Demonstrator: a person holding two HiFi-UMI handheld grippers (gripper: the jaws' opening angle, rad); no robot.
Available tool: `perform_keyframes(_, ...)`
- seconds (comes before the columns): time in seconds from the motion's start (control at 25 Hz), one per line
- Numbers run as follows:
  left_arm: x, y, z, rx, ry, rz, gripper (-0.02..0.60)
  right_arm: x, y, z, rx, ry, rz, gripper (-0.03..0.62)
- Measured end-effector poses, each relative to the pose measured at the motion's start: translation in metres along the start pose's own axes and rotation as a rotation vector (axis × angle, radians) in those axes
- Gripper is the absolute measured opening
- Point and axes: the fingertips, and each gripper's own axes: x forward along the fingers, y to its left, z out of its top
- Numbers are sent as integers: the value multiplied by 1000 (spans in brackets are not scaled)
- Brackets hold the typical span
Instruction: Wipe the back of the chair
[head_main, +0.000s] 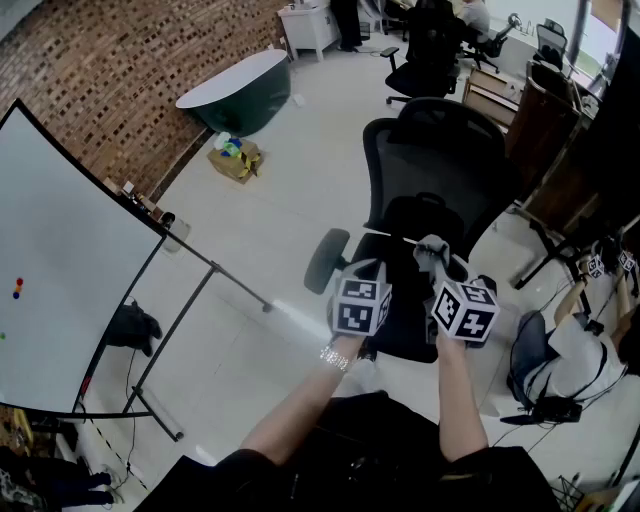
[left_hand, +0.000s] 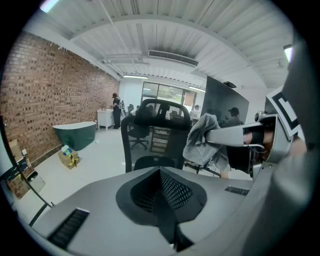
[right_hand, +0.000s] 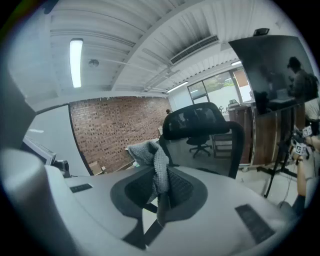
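Note:
A black mesh office chair (head_main: 432, 160) stands right in front of me, its back (left_hand: 159, 131) facing both grippers. My right gripper (head_main: 434, 256) is shut on a grey cloth (head_main: 431, 247), held a little short of the chair's back; in the right gripper view the cloth (right_hand: 153, 161) hangs from between the jaws (right_hand: 161, 184), with the chair's headrest (right_hand: 196, 121) beyond it. The left gripper (head_main: 376, 266) is beside it on the left, shut with nothing in it (left_hand: 161, 174). In the left gripper view the cloth (left_hand: 200, 141) dangles from the right gripper (left_hand: 236, 134).
A whiteboard (head_main: 60, 280) on a wheeled stand fills the left. A green tub (head_main: 240, 90) and a cardboard box (head_main: 236, 160) lie by the brick wall. More office chairs (head_main: 432, 50) and a wooden cabinet (head_main: 540, 115) stand behind and right of the chair.

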Motion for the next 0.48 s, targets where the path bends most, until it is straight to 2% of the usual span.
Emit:
perform_keyframes(0.24,46,46,33,-37,1,-8,3,84,-18,45,-28,11,-72,44)
perform_keyframes(0.36,70,60,44,-39,3,-19,3,128,-19,77,-92,5,-69,44)
perform_keyframes(0.48,88,68,42,-47,29,-23,3,166,-33,124,-122,-58,-117,44)
